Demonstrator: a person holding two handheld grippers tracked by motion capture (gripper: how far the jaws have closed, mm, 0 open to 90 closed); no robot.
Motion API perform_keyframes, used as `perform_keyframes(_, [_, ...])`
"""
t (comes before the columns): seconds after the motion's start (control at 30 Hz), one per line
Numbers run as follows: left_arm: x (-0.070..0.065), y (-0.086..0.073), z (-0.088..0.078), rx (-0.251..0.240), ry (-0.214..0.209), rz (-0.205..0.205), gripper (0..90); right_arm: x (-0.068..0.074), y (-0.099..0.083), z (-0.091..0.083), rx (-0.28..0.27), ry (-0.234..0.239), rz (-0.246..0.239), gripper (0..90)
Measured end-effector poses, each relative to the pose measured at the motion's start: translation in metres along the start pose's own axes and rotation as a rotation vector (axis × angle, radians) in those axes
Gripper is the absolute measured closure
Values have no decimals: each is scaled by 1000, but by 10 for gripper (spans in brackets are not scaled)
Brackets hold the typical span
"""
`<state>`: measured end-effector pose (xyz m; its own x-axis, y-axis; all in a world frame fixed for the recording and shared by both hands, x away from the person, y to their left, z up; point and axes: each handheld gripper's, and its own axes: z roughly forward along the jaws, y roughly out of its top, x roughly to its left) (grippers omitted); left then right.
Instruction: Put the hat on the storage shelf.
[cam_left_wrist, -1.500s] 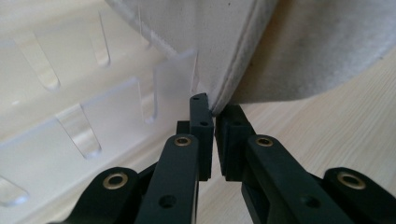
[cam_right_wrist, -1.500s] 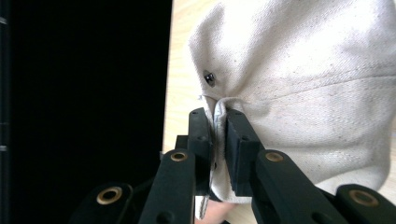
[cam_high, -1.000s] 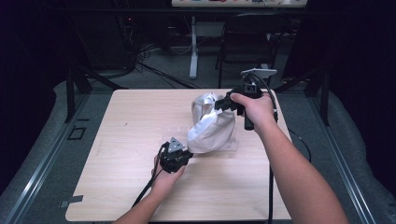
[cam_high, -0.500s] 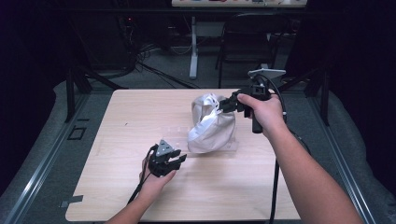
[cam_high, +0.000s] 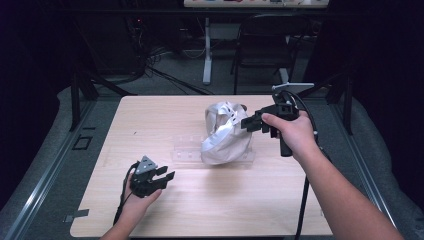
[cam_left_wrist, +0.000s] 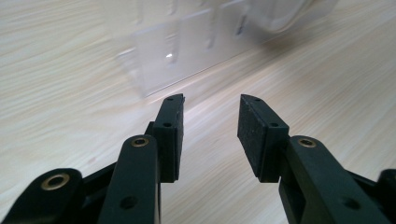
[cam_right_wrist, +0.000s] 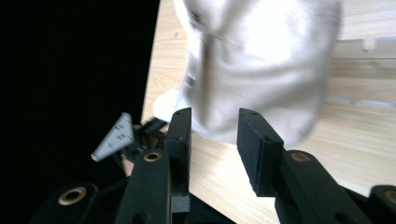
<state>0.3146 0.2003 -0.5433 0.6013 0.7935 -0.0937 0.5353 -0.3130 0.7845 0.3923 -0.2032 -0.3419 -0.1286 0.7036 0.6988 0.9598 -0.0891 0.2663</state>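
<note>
Since the earlier high-view frames, the left gripper (cam_high: 162, 177) has been drawn away from the crumpled silvery-white plastic bag (cam_high: 225, 135) toward the lower left of the frame, and the right gripper (cam_high: 250, 123) has been pulled back a little toward the right. Both sets of jaws have just been opening. In the left gripper view the black rubber pads (cam_left_wrist: 170, 135) are seen spread apart with bare wood between them and nothing held. In the right gripper view the jaws are likewise parted; the bag (cam_right_wrist: 261, 70) is blurred just beyond their tips, and no pinch on it can be made out.

Outward from the right gripper, the bag is found just left of centre-right in the high view, slumped upright on a clear, flat acrylic stand with small slots (cam_high: 187, 150), which extends from under the bag toward the left. The same transparent stand (cam_left_wrist: 187, 56) is seen in the upper middle of the left gripper view, well ahead of the jaws.

Everything is carried by the pale rectangular wooden table (cam_high: 150, 115). The bag appears to have been let go on purpose, propped on the stand so that it stays put, while both grippers are held clear of it.
</note>
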Motion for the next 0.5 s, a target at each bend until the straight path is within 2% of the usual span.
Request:
perform_keyframes(0.17, [18,-9,-11,-11,11,-68,602,-12,-17,1,17,-38,-35,653])
perform_keyframes(0.27, [24,-11,-12,-14,14,-100,600,-22,-27,5,18,-68,-43,648])
perform_keyframes(0.37, [26,-12,-9,-3,20,-106,594,-33,-38,12,19,-113,-81,638])
perform_keyframes(0.5, [27,-14,-5,22,36,-91,580,-49,-55,24,27,-150,-99,623])
